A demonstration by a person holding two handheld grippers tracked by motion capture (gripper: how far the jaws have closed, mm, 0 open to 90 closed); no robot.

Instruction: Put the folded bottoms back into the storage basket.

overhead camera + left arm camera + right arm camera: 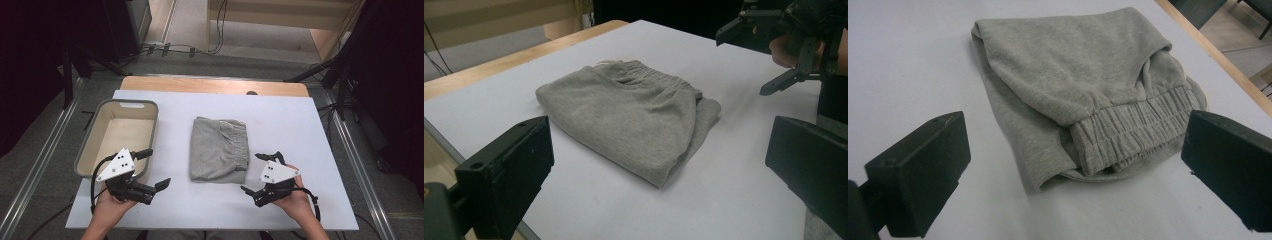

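Folded grey sweatpants [218, 149] lie flat at the middle of the white table [285, 117]; the elastic waistband faces the right side. My left gripper [159, 167] is held open near the front edge, left of the garment and apart from it. On the other side my right gripper [251, 172] is open too, just off the garment's near right corner. Between the jaws of the left gripper [659, 145] the sweatpants [629, 117] lie ahead, with the right gripper [744, 62] beyond. Ahead of the right gripper [1075, 160], the sweatpants [1073, 75] lie waistband nearest.
An empty grey bin [131, 103] stands on the table's left part, right behind my left hand. A wooden strip [210, 85] runs along the far edge. Cables and dark stands lie on the floor around the table.
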